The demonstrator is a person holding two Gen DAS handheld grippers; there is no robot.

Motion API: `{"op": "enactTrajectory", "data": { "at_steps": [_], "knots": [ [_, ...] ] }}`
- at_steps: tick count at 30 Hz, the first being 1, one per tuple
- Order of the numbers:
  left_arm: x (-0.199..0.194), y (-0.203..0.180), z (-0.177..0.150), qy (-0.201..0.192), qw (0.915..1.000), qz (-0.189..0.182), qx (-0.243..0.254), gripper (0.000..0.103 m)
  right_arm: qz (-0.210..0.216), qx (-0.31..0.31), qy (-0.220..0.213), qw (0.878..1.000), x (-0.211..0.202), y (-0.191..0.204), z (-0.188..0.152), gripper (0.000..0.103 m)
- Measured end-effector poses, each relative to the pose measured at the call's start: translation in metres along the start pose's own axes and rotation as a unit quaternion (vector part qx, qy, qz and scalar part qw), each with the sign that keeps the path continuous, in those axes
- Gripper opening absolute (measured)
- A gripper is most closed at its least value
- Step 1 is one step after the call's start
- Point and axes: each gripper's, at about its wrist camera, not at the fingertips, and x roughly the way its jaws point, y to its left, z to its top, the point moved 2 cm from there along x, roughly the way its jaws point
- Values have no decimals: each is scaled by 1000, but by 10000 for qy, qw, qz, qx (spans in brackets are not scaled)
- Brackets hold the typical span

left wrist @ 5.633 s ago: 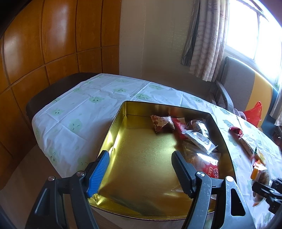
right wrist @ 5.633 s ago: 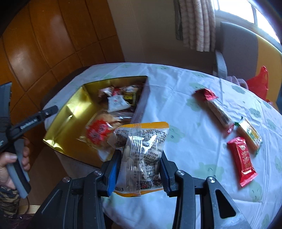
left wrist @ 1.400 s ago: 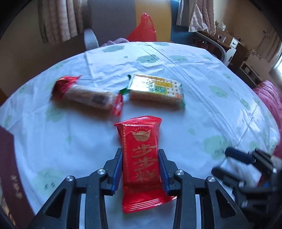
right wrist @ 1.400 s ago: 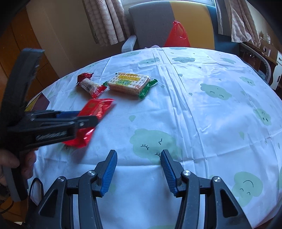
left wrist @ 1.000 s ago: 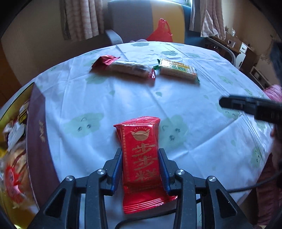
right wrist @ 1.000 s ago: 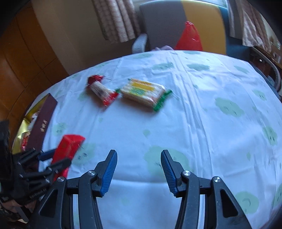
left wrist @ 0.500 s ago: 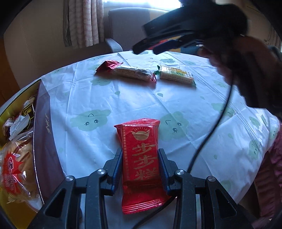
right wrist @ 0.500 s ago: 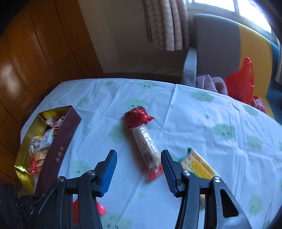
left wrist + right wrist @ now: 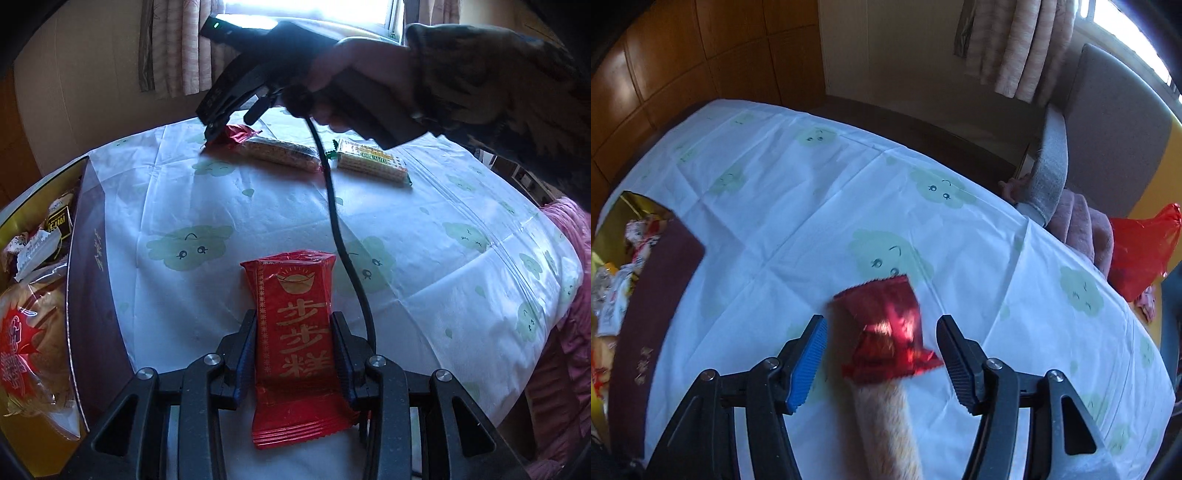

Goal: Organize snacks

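Sunlit from the window behind, the tabletop [image 9: 280, 221] wears a white cloth printed with green clouds, and an open gold tin [image 9: 22, 435] of snacks sits at its left edge. Above it the left claw [image 9: 295, 354] is clamped on a red packet [image 9: 297, 332] with gold characters. At the far side the right claw [image 9: 882, 349] has just been opening and straddles the red end of a long wafer bar [image 9: 882, 343], pads clear of it, with a green-ended cracker pack [image 9: 371, 160] just beside the bar.
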Motion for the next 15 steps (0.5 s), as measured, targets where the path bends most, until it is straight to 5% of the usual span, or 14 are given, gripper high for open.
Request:
{"op": "enactTrajectory", "data": {
  "at_steps": [1,3,10,15],
  "knots": [
    [0,0,0,-4,10000,-1,3,38,-12,-17,78,10000,5,1,0,62],
    [0,0,0,-4,10000,-1,12,38,-45,11,162,9999,12,4,-2,38],
    [-1,0,0,9,10000,-10,-38,38,-88,350,-649,9972,-50,2,-21,35],
    [-1,0,0,34,10000,-12,-72,38,60,786,-753,9940,-99,-1,-59,35]
  ]
}}
